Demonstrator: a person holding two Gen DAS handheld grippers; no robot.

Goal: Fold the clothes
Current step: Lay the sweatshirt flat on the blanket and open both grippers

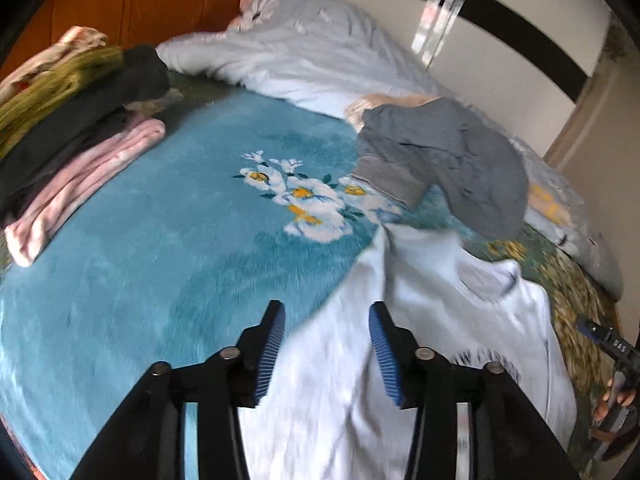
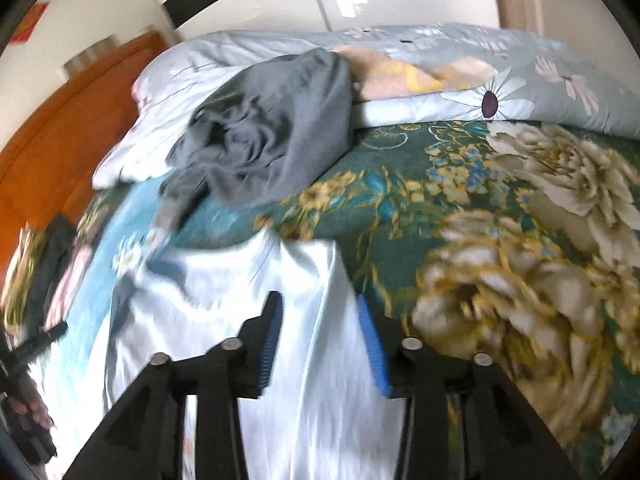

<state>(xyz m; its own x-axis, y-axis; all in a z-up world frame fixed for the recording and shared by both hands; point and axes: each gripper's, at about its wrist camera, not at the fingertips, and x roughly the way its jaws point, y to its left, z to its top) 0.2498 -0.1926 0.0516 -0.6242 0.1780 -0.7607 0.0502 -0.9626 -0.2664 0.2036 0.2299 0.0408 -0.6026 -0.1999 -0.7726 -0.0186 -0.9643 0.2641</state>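
A white T-shirt [image 1: 420,320] with dark lettering lies spread on the bed, neck opening toward the far side. My left gripper [image 1: 326,312] hovers open over the shirt's left edge, its blue pads apart and pressing on nothing. In the right wrist view the same white T-shirt [image 2: 224,300] runs under my right gripper [image 2: 319,304], which is open above the shirt's right side; cloth shows between the pads but is not pinched. A crumpled grey garment [image 1: 448,152] [image 2: 272,132] lies just beyond the shirt.
A stack of folded clothes [image 1: 80,120], pink, black and green, sits at the far left on the blue floral blanket [image 1: 160,240]. A pale quilt [image 1: 300,52] lies along the headboard side. The green flowered bedspread [image 2: 500,240] stretches to the right.
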